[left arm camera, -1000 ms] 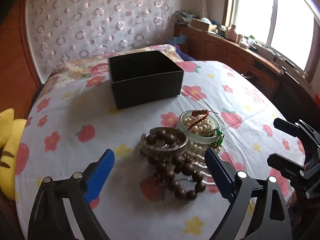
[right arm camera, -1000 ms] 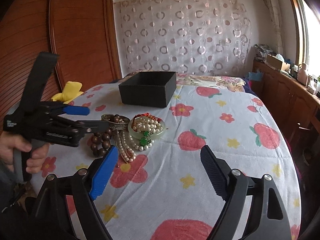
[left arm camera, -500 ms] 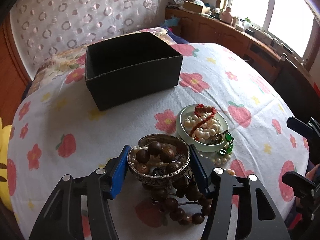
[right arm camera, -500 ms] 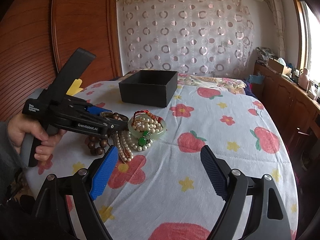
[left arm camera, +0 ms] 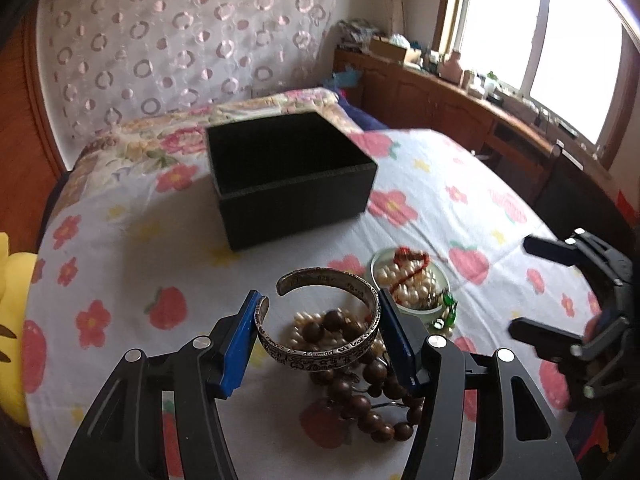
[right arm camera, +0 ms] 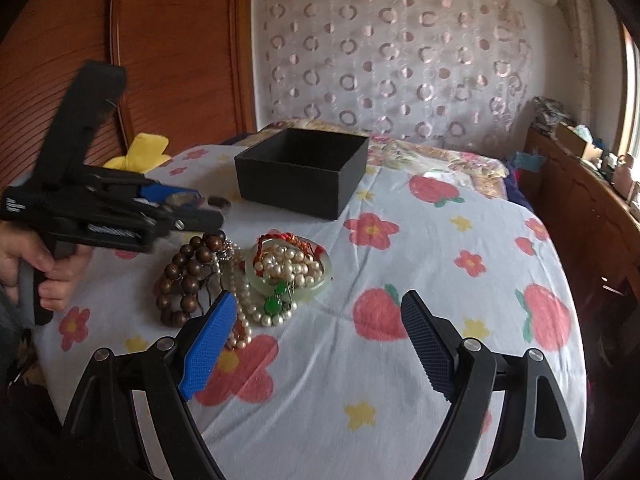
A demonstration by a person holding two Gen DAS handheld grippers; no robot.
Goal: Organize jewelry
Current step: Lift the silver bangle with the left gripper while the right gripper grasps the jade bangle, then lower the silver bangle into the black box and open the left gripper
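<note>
The left tongs [left arm camera: 318,328] grip a silver cuff bracelet [left arm camera: 320,320] between their blue pads, lifted above the bed [right arm camera: 420,280]; the right tongs [right arm camera: 316,344] stand wide with nothing between them. The black box [left arm camera: 296,196] sits open toward the bed's far edge. Nearer the middle lie a jade bangle [right arm camera: 288,280] filled with pearls [right arm camera: 286,262], beside it brown wooden beads [right arm camera: 188,276].

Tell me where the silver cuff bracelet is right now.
In the left wrist view the silver cuff bracelet sits low and centre, clamped between the left gripper jaws, lifted above the wooden bead bracelet, with the black box beyond.
</note>
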